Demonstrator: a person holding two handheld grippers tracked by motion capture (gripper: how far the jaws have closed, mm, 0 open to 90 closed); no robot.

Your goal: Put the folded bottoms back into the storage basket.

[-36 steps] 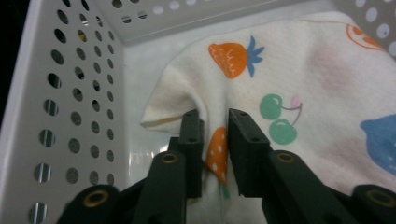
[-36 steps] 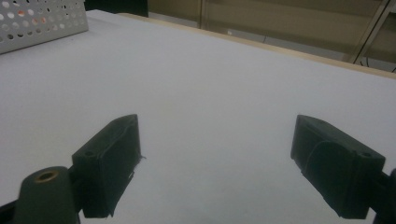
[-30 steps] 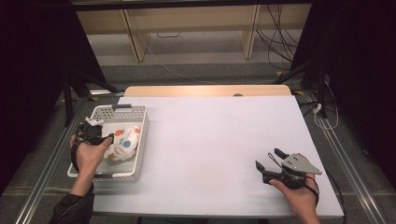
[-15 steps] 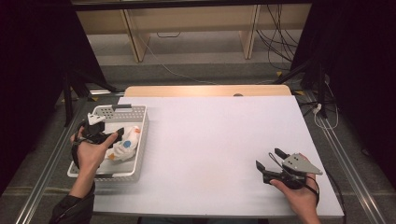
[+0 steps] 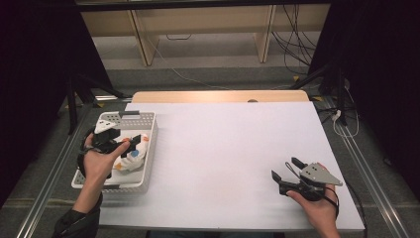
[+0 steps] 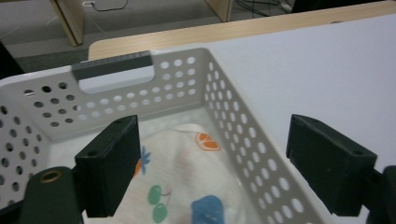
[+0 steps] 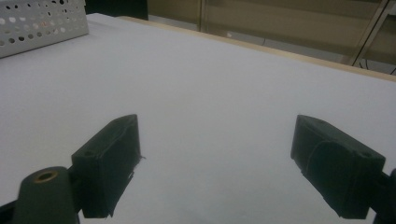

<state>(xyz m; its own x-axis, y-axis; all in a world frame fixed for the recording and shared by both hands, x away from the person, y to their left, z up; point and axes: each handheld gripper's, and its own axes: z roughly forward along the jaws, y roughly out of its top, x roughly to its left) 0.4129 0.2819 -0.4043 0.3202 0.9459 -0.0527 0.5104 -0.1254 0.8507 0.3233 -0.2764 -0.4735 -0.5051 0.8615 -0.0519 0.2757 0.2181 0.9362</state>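
Left gripper is hovering over the white perforated basket at the table's left edge, its jaws having just been opening and now standing wide apart with nothing between them. Below them, a white cloth with fruit prints is lying inside the basket. Right gripper is resting near the table's front right corner, its jaws spread over bare tabletop.

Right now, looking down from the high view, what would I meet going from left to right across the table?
White basket holding a printed cloth, with the left gripper over it → bare white table → right gripper.
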